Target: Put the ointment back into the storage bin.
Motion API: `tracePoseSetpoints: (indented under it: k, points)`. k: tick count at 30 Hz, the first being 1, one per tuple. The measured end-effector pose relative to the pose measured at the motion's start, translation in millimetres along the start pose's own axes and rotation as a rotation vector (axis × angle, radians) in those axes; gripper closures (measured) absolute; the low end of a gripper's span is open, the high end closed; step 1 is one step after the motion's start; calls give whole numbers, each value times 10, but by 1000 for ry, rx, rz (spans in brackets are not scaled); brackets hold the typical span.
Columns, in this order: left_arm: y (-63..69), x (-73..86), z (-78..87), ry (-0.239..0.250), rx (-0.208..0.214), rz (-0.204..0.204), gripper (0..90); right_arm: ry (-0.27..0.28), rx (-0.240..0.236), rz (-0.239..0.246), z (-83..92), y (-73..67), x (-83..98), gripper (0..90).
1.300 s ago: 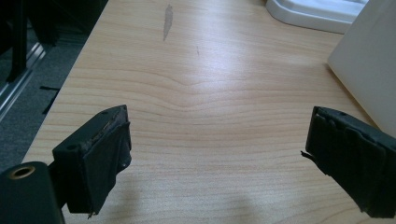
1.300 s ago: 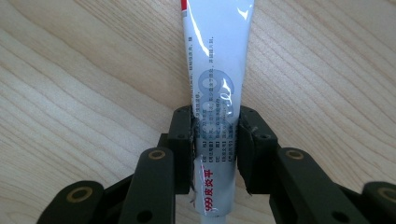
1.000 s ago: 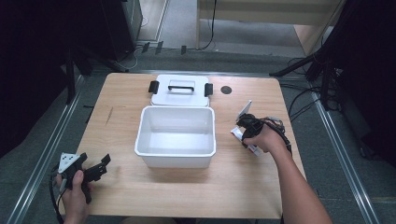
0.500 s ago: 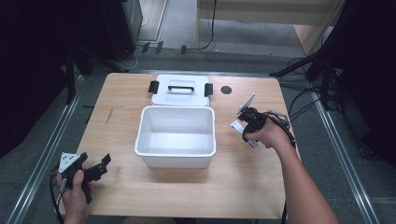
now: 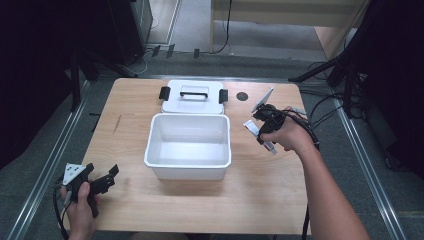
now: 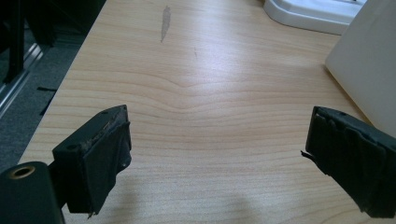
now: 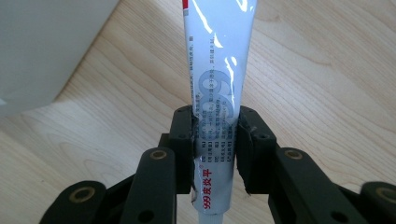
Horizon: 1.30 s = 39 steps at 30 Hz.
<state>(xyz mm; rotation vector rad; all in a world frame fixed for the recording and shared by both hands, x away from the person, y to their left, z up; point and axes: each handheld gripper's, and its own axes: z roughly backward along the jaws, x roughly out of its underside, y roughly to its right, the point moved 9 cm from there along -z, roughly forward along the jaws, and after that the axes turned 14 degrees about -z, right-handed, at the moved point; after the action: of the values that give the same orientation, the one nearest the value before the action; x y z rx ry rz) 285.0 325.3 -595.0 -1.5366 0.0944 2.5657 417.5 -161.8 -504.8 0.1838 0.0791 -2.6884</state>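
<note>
- Our right gripper (image 7: 215, 140) pinches a white tube (image 7: 217, 88) across its lower body, the jaws pressed against both sides; the cap end sticks out below the jaws toward the camera, and the flat crimped end points away.
- In the high view, that right gripper (image 5: 264, 126) sits over the table to the right of the white box (image 5: 189, 145), with the tube (image 5: 261, 134) slanting across it, near the box's right wall but outside it.
- We cannot tell whether the tube hangs clear of the wood or rests on it.
- The box is open and looks empty; its lid (image 5: 193, 96) lies flat just behind it, handle up, touching or nearly touching the back rim.
- Our left gripper (image 6: 219, 154) is spread wide with nothing between the jaws, over bare table (image 6: 196, 93); from above, this left gripper (image 5: 102, 181) is at the near left corner, well apart from the box.
- We judge that the tube is meant for the box.
- Risks from here: the tube is glossy and soft, so a hard squeeze could buckle it or push paste toward the cap, while a loose one could let it slide out.
- The long far end could catch the box's right rim if we carry it over too low, twisting the tube in the jaws or nudging the box.
</note>
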Motion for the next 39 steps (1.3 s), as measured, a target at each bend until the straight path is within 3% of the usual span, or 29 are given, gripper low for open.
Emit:
tracePoseSetpoints:
  k: [14,34,39]
  points:
    - [4,-2,1,0,-3,-3,74,14,-7,9,204,-73,-77,709]
    - [9,-10,-2,9,0,-5,74,38,-23,66,441,-385,-271,709]
    - [5,-7,-6,4,1,0,74,44,-29,99,468,-515,-334,709]
